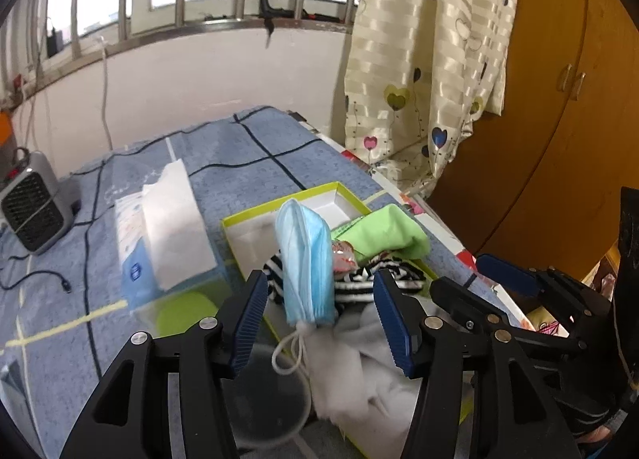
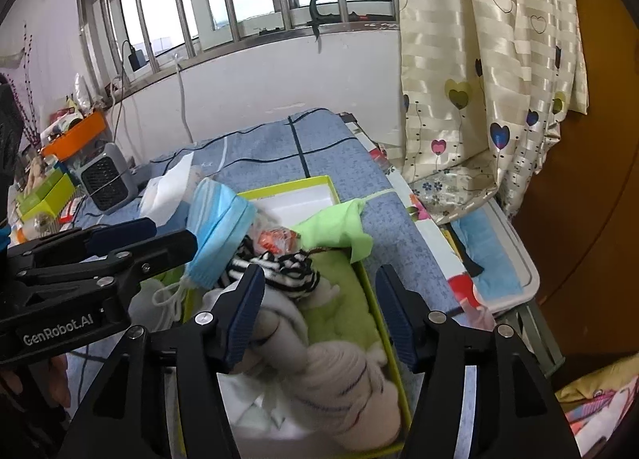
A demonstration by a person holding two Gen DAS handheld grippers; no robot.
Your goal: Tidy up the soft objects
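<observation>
A yellow-rimmed box [image 1: 255, 216] [image 2: 279, 188] on the blue checked table holds a green cloth [image 1: 383, 233] [image 2: 339, 225], a black-and-white striped sock [image 1: 359, 283] [image 2: 279, 263], a grey-white cloth [image 1: 351, 371] [image 2: 319, 371] and a small red-and-white packet [image 1: 342, 255] [image 2: 275, 241]. A folded blue face mask [image 1: 305, 259] [image 2: 217, 227] stands over the box's near-left side, its ear loops hanging. My left gripper [image 1: 321, 319] [image 2: 171, 233] is open, the mask between its fingers with gaps on both sides. My right gripper [image 2: 319, 311] [image 1: 459, 275] is open and empty over the box.
A tissue pack [image 1: 163, 231] [image 2: 167, 191] lies left of the box. A small grey heater [image 1: 34, 203] [image 2: 106, 179] with its cable stands at the far left. A clear cup [image 1: 271, 399] sits under the left gripper. Curtain [image 2: 479, 59], wooden wardrobe [image 1: 559, 99] and a blue-lined tray [image 2: 491, 255] stand to the right.
</observation>
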